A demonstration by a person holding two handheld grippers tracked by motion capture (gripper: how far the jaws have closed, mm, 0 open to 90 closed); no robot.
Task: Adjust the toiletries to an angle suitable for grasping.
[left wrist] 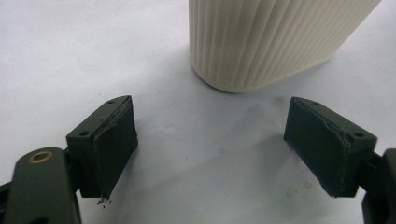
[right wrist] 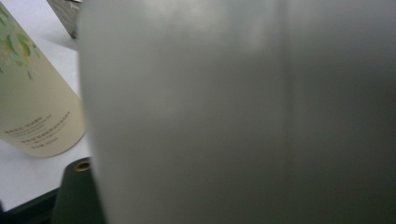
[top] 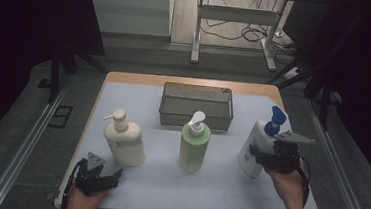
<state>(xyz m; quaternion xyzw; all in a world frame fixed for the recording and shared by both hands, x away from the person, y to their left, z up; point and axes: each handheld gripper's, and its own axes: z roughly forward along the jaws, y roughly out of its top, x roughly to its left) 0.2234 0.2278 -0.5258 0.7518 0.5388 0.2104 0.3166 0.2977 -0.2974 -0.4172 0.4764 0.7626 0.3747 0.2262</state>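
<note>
lower right of high view: right gripper [top: 264, 158] closing around white plastic pump bottle with blue nozzle [top: 253, 146]; firm hold, cannot tell. left gripper [left wrist: 212, 149] wide, empty, near ribbed cream bottle [left wrist: 266, 39]. next: clamp, lift toward grey mesh basket [top: 196, 119].

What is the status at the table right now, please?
Right gripper around the white bottle with blue pump, bottle tilted. Left gripper open, short of the cream ribbed bottle. Green bottle and mesh basket stand apart.
</note>
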